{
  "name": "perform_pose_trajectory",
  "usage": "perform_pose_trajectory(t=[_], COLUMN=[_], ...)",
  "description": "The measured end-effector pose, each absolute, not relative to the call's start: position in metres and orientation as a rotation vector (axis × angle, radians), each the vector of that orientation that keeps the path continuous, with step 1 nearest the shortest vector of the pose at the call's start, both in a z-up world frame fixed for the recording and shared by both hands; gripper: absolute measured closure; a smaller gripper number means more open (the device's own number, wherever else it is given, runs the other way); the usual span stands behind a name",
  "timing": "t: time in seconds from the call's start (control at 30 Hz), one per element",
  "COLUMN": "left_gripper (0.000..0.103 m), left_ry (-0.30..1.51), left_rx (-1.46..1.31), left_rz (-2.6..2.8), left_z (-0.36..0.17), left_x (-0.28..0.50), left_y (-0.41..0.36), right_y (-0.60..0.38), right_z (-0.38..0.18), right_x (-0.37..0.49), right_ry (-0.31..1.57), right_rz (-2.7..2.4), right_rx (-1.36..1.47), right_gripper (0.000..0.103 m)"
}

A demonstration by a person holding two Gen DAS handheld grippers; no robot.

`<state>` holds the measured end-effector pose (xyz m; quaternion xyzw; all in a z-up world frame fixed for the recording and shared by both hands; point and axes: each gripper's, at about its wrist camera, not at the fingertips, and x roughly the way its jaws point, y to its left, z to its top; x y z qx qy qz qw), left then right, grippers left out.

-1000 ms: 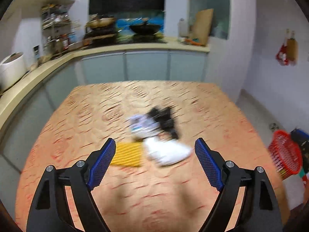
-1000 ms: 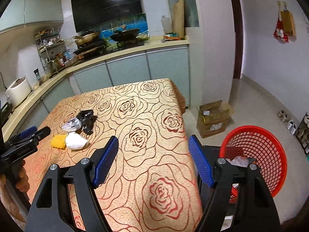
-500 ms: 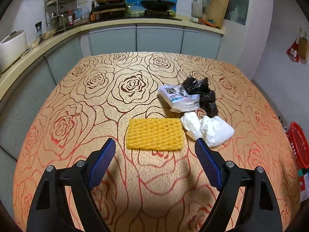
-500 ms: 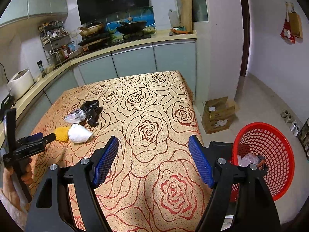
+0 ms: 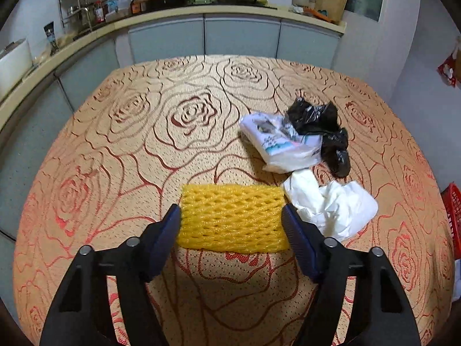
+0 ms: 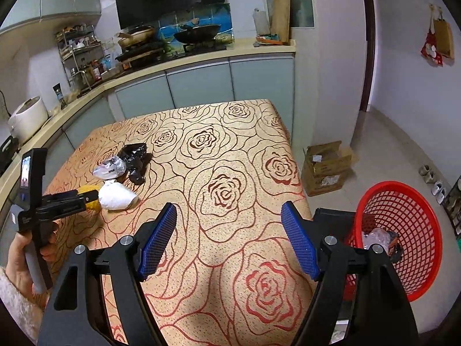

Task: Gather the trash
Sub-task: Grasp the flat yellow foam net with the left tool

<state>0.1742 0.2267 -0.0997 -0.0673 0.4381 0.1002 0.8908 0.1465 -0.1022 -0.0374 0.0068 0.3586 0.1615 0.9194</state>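
Observation:
A yellow foam net point(image 5: 233, 219) lies flat on the rose-patterned table point(image 5: 144, 150). My left gripper point(image 5: 232, 219) is open, one finger at each end of the net, around it. Beside it lie crumpled white paper point(image 5: 331, 204), a white plastic packet point(image 5: 282, 144) and a black plastic bag point(image 5: 325, 127). In the right wrist view the net point(image 6: 90, 199), paper point(image 6: 118, 194), packet point(image 6: 109, 168) and black bag point(image 6: 135, 160) lie at the left, with the left gripper at the net. My right gripper point(image 6: 229, 227) is open and empty above the table's near right part.
A red mesh basket point(image 6: 403, 230) with some trash in it stands on the floor right of the table; its edge shows in the left wrist view point(image 5: 453, 216). A cardboard box point(image 6: 328, 167) sits on the floor. Kitchen counters run along the back and left.
My left gripper has moved down and forward to the yellow net, which now lies between its fingers. The right gripper has stayed open and drifted slightly.

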Motion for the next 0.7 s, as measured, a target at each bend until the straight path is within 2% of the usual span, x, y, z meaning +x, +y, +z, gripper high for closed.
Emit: perform_pose_trajectory(t=[0.1, 0.27, 0.33, 0.53, 0.7], left_gripper=[0.038, 0.048, 0.058, 0.078, 0.081], left_ry=[0.897, 0.875, 0.873, 0.869, 0.836], left_rx=[-0.129, -0.109, -0.111, -0.168, -0.194], left_rz=[0.202, 0.196, 0.193, 0.200, 0.242], left_z=[-0.100, -0.101, -0.100, -0.097, -0.085], left_x=[0.173, 0.170, 0.169, 0.162, 0.147], left_y=[0.226, 0.223, 0.225, 0.238, 0.249], right_y=[-0.092, -0.074, -0.066, -0.039, -0.017], right_z=[-0.040, -0.044, -0.045, -0.045, -0.045], right_x=[0.148, 0.149, 0.150, 0.149, 0.150], right_ry=[0.744, 0.760, 0.763, 0.761, 0.758], right_rz=[0.347, 0.377, 0.390, 0.435, 0.474], right_rx=[0.000, -0.014, -0.024, -0.058, -0.073], right_gripper=[0.031, 0.031, 0.031, 0.031, 0.031])
